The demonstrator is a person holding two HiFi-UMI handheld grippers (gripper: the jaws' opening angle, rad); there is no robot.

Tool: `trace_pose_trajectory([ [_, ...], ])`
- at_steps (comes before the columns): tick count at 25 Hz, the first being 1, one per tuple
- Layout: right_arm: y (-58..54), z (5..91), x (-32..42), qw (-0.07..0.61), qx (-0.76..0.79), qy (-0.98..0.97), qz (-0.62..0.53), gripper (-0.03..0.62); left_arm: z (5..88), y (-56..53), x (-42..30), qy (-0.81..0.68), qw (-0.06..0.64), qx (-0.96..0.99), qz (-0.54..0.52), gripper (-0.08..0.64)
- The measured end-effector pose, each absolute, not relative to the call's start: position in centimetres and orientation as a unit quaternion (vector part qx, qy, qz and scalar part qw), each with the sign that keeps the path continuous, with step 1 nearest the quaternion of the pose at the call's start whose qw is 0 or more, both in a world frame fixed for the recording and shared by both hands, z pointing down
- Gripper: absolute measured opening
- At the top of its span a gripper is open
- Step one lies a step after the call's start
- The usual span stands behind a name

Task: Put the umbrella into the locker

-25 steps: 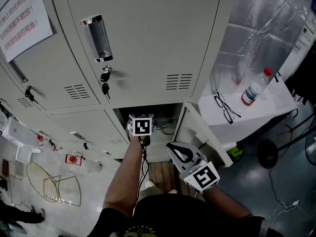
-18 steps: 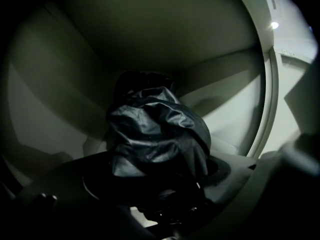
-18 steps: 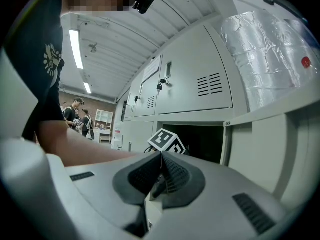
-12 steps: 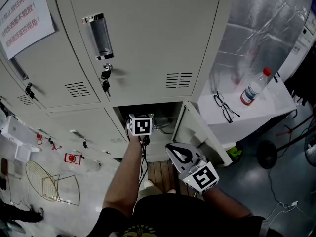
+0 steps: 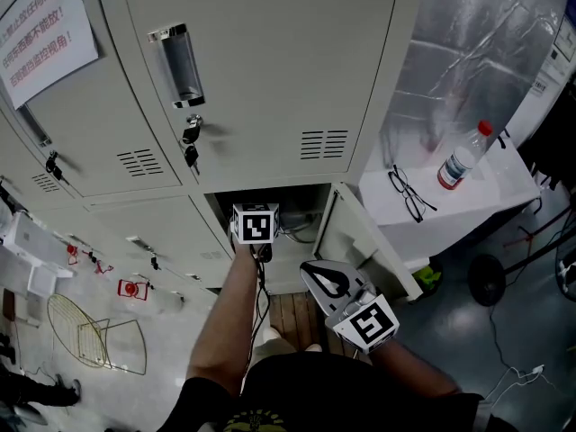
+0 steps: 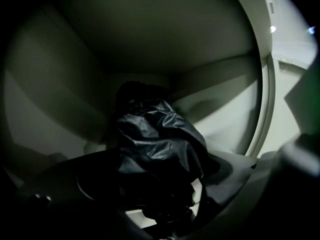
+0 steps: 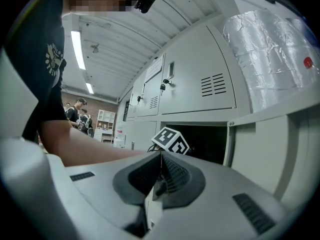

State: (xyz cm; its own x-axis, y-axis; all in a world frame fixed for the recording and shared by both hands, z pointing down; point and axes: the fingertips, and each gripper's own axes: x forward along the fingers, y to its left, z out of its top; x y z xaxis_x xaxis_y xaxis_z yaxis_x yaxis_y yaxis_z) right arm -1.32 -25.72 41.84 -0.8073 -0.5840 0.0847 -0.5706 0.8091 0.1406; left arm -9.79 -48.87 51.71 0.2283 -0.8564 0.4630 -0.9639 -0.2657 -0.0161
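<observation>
Black, crumpled fabric sits between the fingers of your left gripper (image 5: 255,225): they are closed on the folded umbrella (image 6: 157,144), with its dark handle end nearest the camera. You have that gripper reaching into the open bottom compartment of the grey locker (image 5: 270,79), so the umbrella is already inside, with the compartment's pale walls (image 6: 215,99) around it. From your head, only the gripper's marker cube shows at the mouth of the opening, and the umbrella is hidden there. The compartment door (image 5: 360,241) stands swung open to the right.

Your right gripper (image 5: 322,280) hangs lower, just outside the opening near the door, with its fingers pressed together on nothing. To the right, a white table (image 5: 486,196) carries a clear bottle (image 5: 461,156) with a red cap and a pair of glasses (image 5: 407,194), set apart from each other.
</observation>
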Motion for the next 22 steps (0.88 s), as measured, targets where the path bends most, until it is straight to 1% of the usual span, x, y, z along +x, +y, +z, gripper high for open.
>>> trace_pose_trajectory([
  [7,-25.6,42.2,-1.3,0.062,0.303,-0.949,-0.052,0.028,51.0,-48.9,-9.6,-0.588,0.130,0.778,0.179,0.428],
  [9,-25.6,42.1,-1.3,0.061,0.303,-0.950,-0.052,0.028,50.0,-49.1,-9.7,-0.593,0.112,0.779,0.172,0.437],
  [11,-25.6,42.1,-1.4,0.060,0.302,-0.950,-0.051,0.028,48.7,-49.5,-9.6,-0.593,0.099,0.782,0.163,0.437],
  [13,-25.6,42.2,-1.4,0.058,0.302,-0.950,-0.045,0.028,47.4,-49.6,-9.4,-0.588,0.105,0.789,0.144,0.437],
  [15,-25.6,42.2,-1.5,0.059,0.300,-0.951,-0.044,0.028,46.8,-49.6,-9.1,-0.587,0.087,0.790,0.153,0.437],
  [18,-25.6,42.2,-1.6,0.059,0.298,-0.952,-0.044,0.028,47.0,-49.0,-8.6,-0.583,0.084,0.793,0.156,0.437],
  [22,-25.7,42.3,-1.5,0.058,0.300,-0.951,-0.040,0.028,46.4,-48.3,-8.2,-0.584,0.061,0.794,0.160,0.436],
])
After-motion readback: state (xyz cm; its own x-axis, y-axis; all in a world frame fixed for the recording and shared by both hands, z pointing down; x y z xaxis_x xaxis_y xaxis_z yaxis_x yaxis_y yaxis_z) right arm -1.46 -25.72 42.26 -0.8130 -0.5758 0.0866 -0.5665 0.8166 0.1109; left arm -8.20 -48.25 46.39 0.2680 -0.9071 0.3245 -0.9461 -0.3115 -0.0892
